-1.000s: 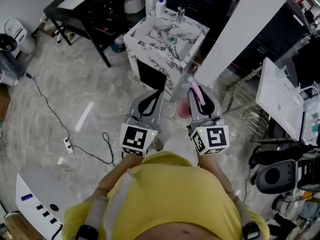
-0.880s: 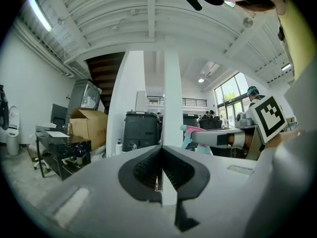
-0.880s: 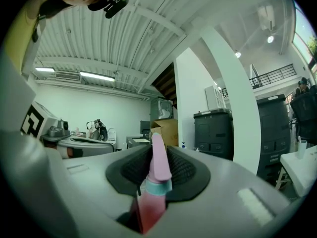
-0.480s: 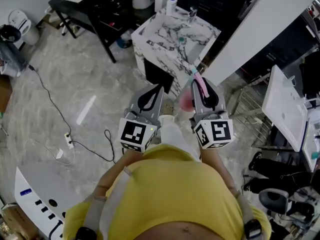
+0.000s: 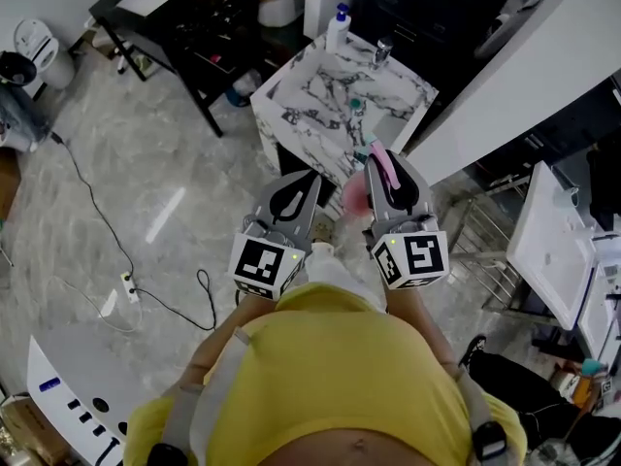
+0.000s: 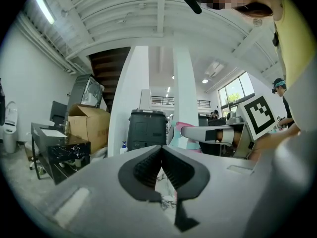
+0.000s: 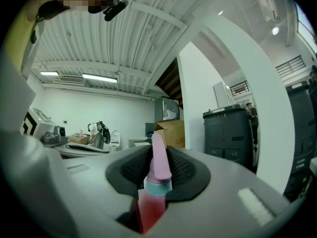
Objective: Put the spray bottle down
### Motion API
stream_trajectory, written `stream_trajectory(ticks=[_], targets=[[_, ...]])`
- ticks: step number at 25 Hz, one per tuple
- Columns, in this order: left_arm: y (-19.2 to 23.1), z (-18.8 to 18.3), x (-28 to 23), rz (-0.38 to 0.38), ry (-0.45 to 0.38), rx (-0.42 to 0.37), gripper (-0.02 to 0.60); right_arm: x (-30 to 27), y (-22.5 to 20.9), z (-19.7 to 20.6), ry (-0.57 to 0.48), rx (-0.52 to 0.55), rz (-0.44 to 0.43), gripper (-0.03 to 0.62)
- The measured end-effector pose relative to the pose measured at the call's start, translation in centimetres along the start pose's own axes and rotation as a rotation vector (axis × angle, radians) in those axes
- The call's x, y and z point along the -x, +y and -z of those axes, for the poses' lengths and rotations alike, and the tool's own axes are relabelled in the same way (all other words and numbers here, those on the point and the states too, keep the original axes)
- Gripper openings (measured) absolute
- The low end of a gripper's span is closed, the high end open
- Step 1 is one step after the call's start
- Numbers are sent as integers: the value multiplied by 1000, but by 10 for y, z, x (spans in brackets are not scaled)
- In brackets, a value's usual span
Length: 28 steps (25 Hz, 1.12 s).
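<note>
Fingers of the right gripper (image 5: 383, 158) pinch the pink spray bottle (image 7: 149, 206), the left gripper (image 6: 161, 150) has its fingers pressed together and empty, and the head view shows the marbled worktop (image 5: 309, 93) just beyond, which the right gripper view does not show.

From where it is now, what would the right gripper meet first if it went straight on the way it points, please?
Probably the marble-topped washstand just ahead, though the right gripper, shut on the spray bottle, may pass above it; height is unclear.

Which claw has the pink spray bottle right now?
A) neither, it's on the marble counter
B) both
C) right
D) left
C: in the right gripper view, the right claw is clamped on the spray bottle. The left claw is shut with nothing in it.
</note>
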<state>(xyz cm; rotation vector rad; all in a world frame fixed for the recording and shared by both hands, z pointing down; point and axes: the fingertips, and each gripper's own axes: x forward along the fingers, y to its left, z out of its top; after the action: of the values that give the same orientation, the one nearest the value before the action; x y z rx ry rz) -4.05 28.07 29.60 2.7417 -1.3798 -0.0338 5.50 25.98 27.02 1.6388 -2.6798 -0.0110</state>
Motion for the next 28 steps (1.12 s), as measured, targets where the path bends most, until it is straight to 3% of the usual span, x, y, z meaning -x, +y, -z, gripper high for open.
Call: stream_trajectory(ticks=[15, 28], targets=[[83, -17, -178, -29, -19, -33, 5, -161, -113, 5, 3, 23, -72, 94], [112, -3, -241, -19, 38, -27, 5, -227, -158, 20, 3, 15, -65, 94]])
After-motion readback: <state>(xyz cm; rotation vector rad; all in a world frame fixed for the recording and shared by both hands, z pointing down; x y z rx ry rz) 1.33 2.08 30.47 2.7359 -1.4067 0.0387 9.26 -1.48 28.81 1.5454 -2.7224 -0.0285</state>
